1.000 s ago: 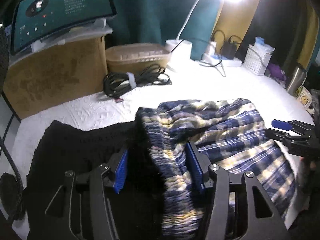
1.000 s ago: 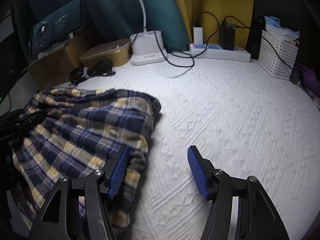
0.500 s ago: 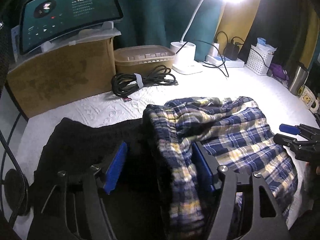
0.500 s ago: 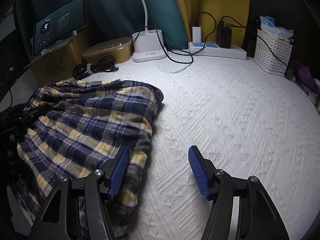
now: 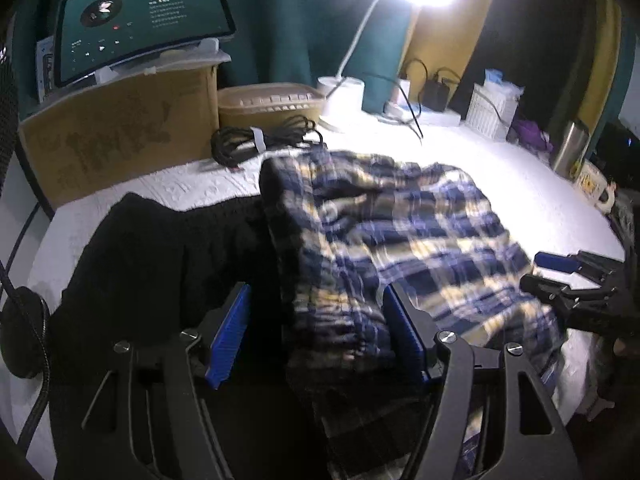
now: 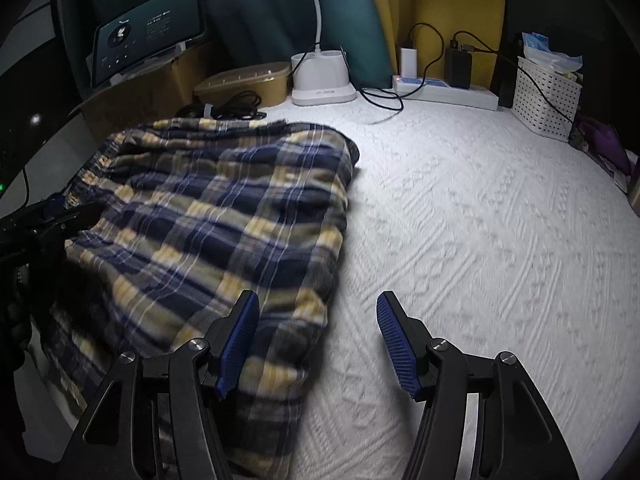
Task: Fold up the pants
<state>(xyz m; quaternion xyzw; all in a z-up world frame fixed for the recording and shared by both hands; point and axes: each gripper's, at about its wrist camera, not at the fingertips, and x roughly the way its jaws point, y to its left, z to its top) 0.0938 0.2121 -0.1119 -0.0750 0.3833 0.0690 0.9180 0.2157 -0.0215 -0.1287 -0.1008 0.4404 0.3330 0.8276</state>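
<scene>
A pair of navy, yellow and white plaid cotton pants (image 6: 216,216), already doubled over, lies on the white textured table cover (image 6: 480,220), partly overlapping a black garment (image 5: 160,248) at its left. The left gripper (image 5: 316,344) straddles the gathered waistband end, its blue pads standing off the cloth, jaws released. The right gripper (image 6: 316,344) hovers at the opposite edge, also spread, one finger over the fabric and one over bare cover, gripping nothing. The bundle's long axis appears to run from the near table edge toward the back; both grippers are about equally close. The tablet screen (image 5: 140,12) shows text too small to read.
</scene>
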